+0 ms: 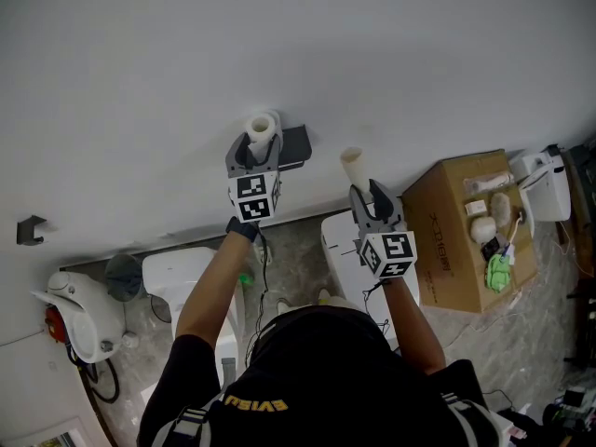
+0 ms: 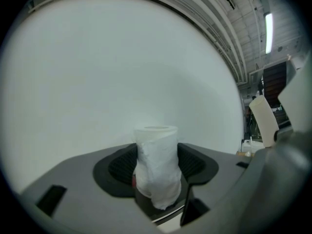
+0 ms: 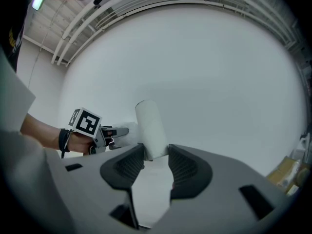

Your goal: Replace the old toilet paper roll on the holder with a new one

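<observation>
White roll at the holder, old core off

Cardboard core (image 1: 352,166), bare, is pinched at its lower end by the right gripper (image 1: 366,194). It stands upright, out to the right of the holder (image 1: 298,145) and not touching it. The right gripper view agrees: both pads are pressed on the core (image 3: 148,128).

Left gripper (image 1: 260,145) is clamped on the new roll (image 1: 263,126). Its own view shows the roll (image 2: 157,165) upright between the pads, the paper dented where they bear on it. The roll sits near the wall (image 1: 279,45), at the left end of the black holder.

Step in hand, by judgement: fitting the new roll. Removal looks finished, since the core is clear of the holder. From above, the holder's arm is hidden behind roll and gripper. Whether the roll is threaded on it or only lined up beside it cannot be settled.

Next move likely calls for lining the roll's bore up with the arm and sliding it fully home. The left jaws should release only once the roll hangs on its own. A hard squeeze could flatten the bore. The core then wants setting aside.
</observation>
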The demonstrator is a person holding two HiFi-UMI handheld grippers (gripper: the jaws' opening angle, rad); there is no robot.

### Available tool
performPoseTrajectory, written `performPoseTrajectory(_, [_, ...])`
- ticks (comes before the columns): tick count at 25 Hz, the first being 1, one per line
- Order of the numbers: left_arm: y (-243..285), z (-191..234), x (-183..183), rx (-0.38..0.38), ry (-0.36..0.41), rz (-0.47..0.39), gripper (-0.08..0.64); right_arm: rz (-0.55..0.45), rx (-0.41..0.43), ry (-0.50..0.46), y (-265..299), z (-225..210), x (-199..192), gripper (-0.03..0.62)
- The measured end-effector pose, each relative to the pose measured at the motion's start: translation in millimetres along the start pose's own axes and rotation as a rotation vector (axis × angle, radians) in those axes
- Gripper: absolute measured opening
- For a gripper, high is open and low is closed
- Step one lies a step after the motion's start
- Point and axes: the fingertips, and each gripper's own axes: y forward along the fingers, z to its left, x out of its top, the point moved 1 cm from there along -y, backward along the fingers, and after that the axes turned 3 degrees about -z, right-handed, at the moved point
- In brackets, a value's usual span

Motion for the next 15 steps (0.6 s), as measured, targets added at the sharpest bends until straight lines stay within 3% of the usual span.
performPoseTrajectory(8, [-4.7,-5.0,15.0,-0.033,-0.001,-0.011,0.264,-0.007,-0.001,0.000,-1.0,-2.3,2.8,0.156])
performPoseTrajectory(15, [-12.4,-30.0,36.2,-0.091,0.112,-0.041,0.264,-0.010,-0.002,0.007,-2.3,-3.2,2.3,0.155])
